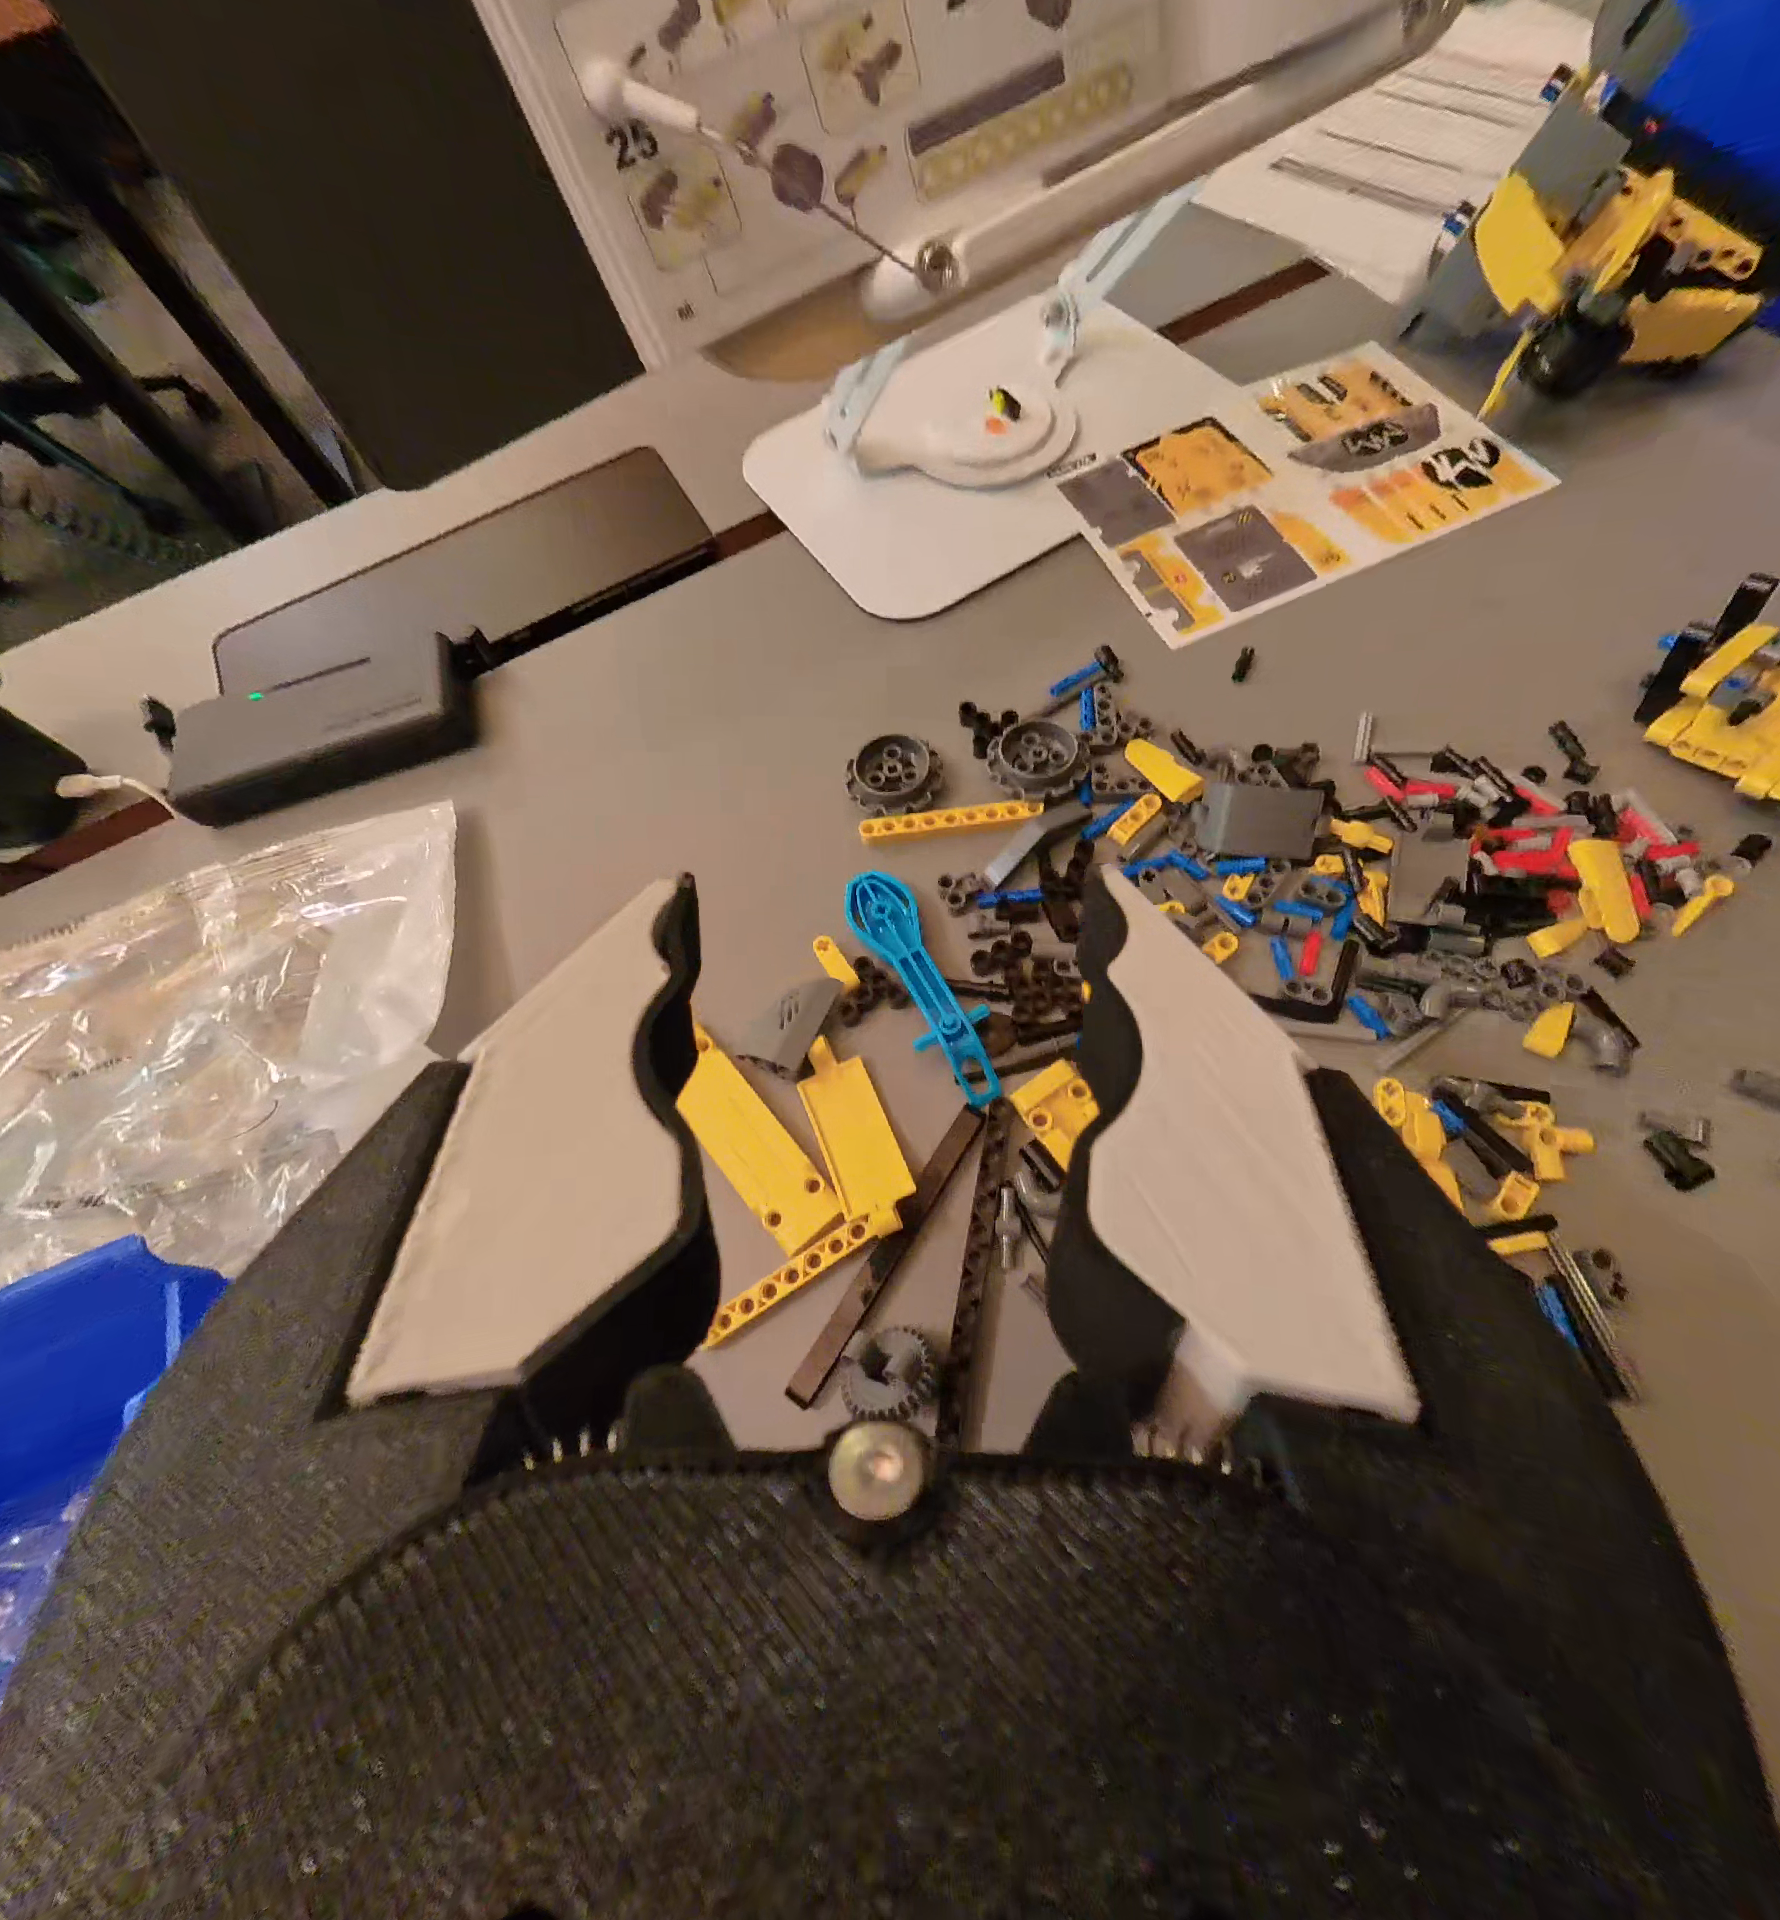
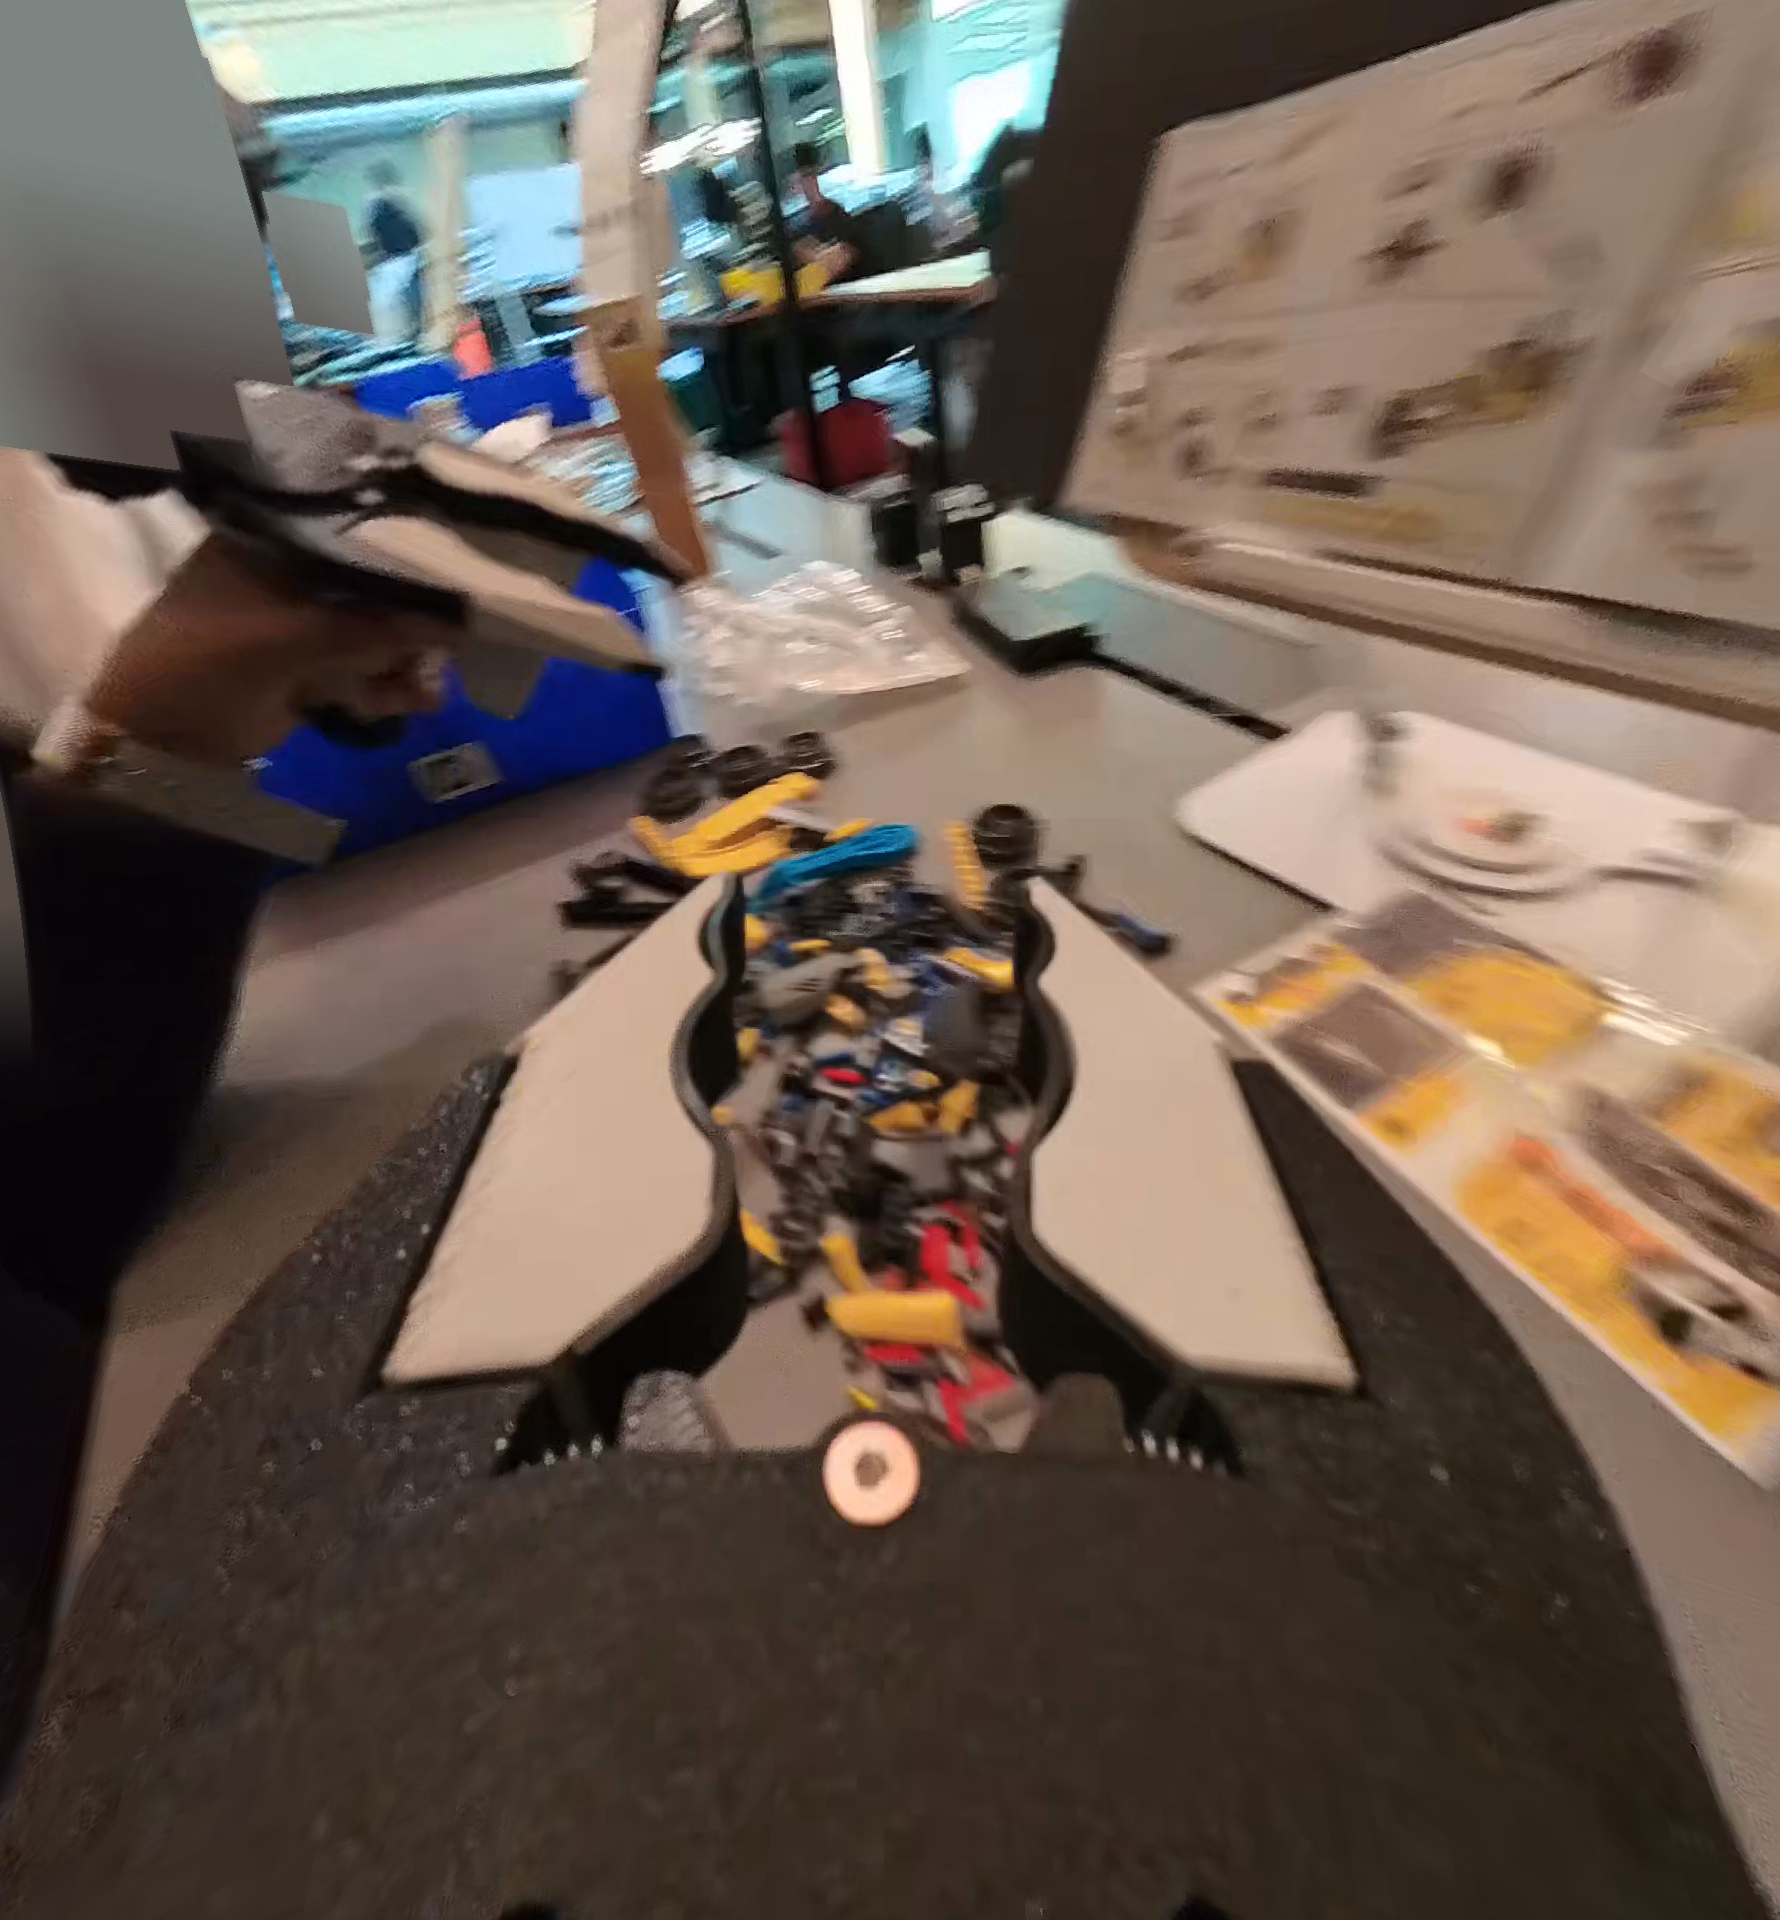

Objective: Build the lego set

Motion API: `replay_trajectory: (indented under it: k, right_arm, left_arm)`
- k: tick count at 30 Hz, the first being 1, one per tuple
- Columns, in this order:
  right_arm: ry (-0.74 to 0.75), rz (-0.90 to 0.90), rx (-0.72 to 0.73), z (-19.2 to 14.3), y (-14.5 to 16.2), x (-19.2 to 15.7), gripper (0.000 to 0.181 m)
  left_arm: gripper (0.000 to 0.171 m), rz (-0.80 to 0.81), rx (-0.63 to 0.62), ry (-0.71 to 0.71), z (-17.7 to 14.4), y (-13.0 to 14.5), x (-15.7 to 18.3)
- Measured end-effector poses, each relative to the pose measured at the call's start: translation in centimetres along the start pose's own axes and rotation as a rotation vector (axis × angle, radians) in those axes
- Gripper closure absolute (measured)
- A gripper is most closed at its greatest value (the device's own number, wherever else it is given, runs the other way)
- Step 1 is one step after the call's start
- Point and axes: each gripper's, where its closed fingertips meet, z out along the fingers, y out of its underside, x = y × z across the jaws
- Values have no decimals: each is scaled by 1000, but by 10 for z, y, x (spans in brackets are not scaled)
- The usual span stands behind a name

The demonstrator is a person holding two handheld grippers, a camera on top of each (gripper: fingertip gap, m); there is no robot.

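Left wrist view: left tongs (image 1: 891,894) spread wide, empty, above loose building pieces on grey table (image 1: 657,748). Between the fingers: one blue spoked piece (image 1: 917,977), two yellow panels (image 1: 803,1143), two black beams (image 1: 927,1226), one dark gear (image 1: 884,1371). Beyond, two grey wheel hubs (image 1: 894,774), one sticker sheet (image 1: 1301,488).

Right wrist view, blurred: right tongs (image 2: 881,904) wide apart, empty, over parts pile (image 2: 865,1122).
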Motion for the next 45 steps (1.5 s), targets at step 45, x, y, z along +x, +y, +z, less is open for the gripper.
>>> replay_trajectory:
  k: [45]
  right_arm:
    - [291,-155,-59,-58,45,67,126]
  left_arm:
    - [135,-85,-209,198,74,83,11]
